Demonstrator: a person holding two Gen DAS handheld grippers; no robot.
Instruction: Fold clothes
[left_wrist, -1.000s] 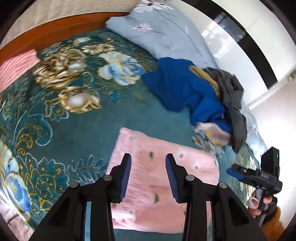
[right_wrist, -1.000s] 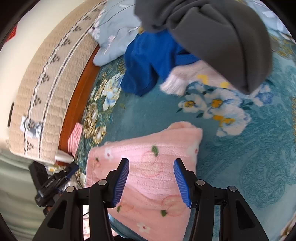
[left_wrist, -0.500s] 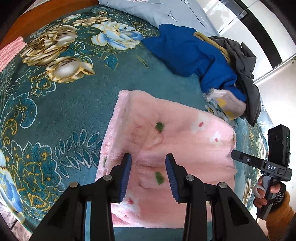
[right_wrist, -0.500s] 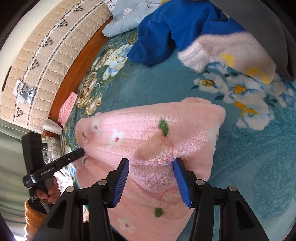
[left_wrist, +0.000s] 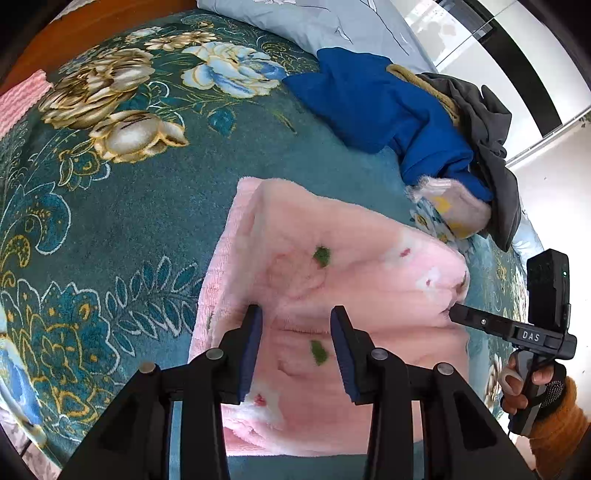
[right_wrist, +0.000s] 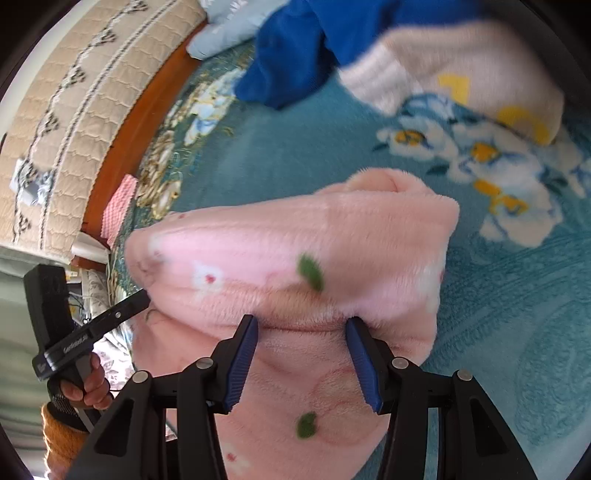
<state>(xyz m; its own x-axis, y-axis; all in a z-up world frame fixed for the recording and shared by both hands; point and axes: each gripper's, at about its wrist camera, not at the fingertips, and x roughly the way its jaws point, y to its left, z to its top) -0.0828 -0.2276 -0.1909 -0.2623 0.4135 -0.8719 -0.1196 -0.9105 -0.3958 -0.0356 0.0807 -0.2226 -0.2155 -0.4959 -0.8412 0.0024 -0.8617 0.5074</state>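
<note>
A pink fleece garment (left_wrist: 354, 266) with small flowers and green leaves lies on the teal floral bedspread (left_wrist: 122, 206). Its near part is doubled over, and a fold line runs across the tips of my left gripper (left_wrist: 297, 328), which stands open with the fabric between its blue pads. My right gripper (right_wrist: 303, 328) is also open, its fingertips against the same fold from the opposite side. In the left wrist view the right gripper (left_wrist: 456, 314) touches the garment's right corner. The right wrist view shows the left gripper (right_wrist: 142, 297) at the garment's left corner.
A pile of clothes lies beyond the garment: a blue one (left_wrist: 373, 107), a dark grey one (left_wrist: 491, 147) and a pale pink one with yellow marks (right_wrist: 461, 70). A light blue pillow (left_wrist: 317, 22), a wooden bed frame (right_wrist: 147, 110) and a quilted headboard (right_wrist: 85, 96) bound the far side.
Both grippers have moved in low over the pink garment. Its top layer now bunches up into a raised fold at the fingertips. The jaws keep the same wide spacing.
</note>
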